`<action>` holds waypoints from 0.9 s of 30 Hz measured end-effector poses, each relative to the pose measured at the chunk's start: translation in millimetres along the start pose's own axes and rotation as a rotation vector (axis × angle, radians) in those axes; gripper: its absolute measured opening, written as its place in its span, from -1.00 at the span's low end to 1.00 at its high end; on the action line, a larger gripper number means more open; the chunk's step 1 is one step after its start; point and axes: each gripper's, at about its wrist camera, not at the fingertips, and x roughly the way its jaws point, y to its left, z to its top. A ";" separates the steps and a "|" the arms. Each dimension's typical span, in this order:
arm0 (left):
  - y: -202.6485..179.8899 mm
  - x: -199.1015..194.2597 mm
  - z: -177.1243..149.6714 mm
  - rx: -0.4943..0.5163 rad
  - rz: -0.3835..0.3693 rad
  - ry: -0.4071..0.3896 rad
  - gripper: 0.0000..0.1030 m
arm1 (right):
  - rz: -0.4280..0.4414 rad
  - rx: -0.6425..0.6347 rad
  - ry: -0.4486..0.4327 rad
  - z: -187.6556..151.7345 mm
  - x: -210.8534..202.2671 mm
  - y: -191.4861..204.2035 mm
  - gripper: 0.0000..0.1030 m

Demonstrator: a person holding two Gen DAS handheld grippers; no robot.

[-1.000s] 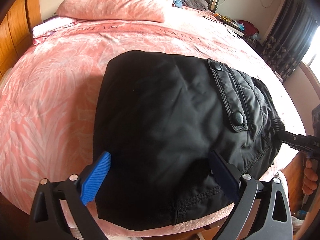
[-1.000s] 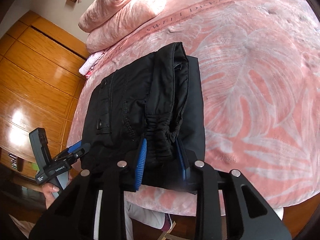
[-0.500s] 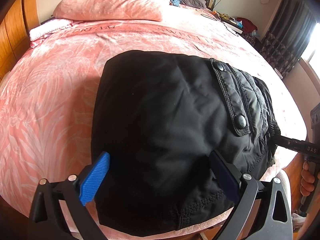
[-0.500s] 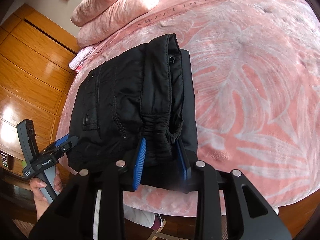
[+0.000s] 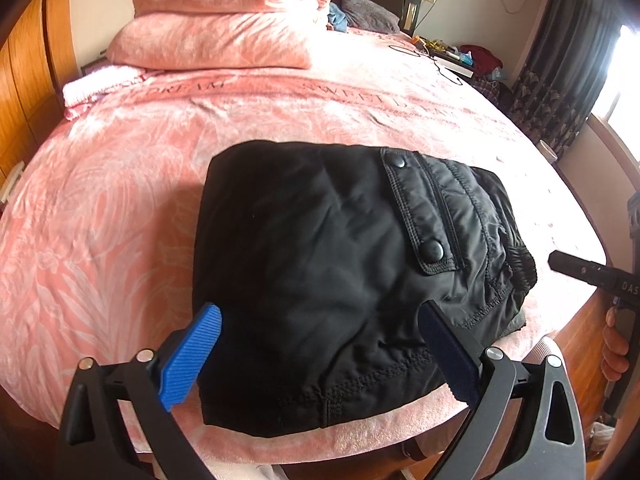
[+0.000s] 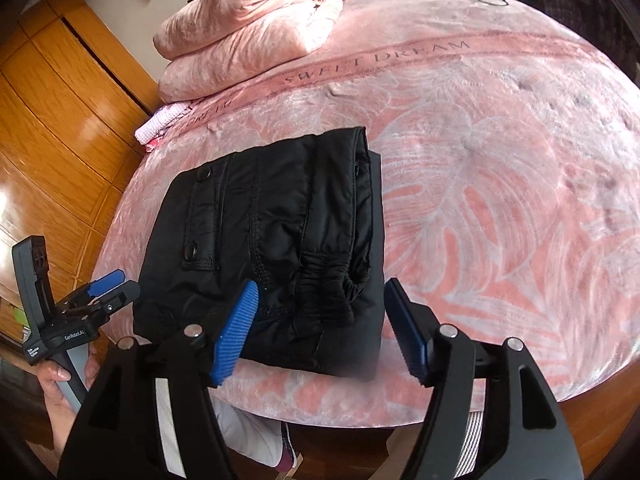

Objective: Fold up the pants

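Note:
The black pants [image 5: 340, 272] lie folded into a compact packet near the front edge of the pink bedspread [image 5: 100, 200], with a snap-button pocket flap [image 5: 424, 220] on top. My left gripper [image 5: 318, 312] hovers open over the packet's near edge, its pads off the cloth. In the right wrist view the pants [image 6: 272, 232] show their gathered elastic waistband [image 6: 328, 292] at the near end. My right gripper [image 6: 322, 286] is above that waistband with its jaws opening and its pads clear of the fabric. The left gripper [image 6: 120, 286] appears at the packet's left corner.
A folded pink duvet [image 5: 224, 32] and a pink towel [image 5: 92, 84] sit at the head of the bed. A wooden wardrobe [image 6: 52, 120] stands on one side and dark curtains [image 5: 568, 60] on the other. A person's hand [image 6: 52, 376] holds the left gripper's handle.
The right gripper was shut on the bunched waistband and has let it go, its jaws spreading wide. Both grippers have risen and drawn back a little from the pants.

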 end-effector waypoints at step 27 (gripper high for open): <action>134.1 107.4 4.9 -0.388 -0.592 0.257 0.92 | 0.471 0.332 0.184 4.4 83.0 -88.0 0.76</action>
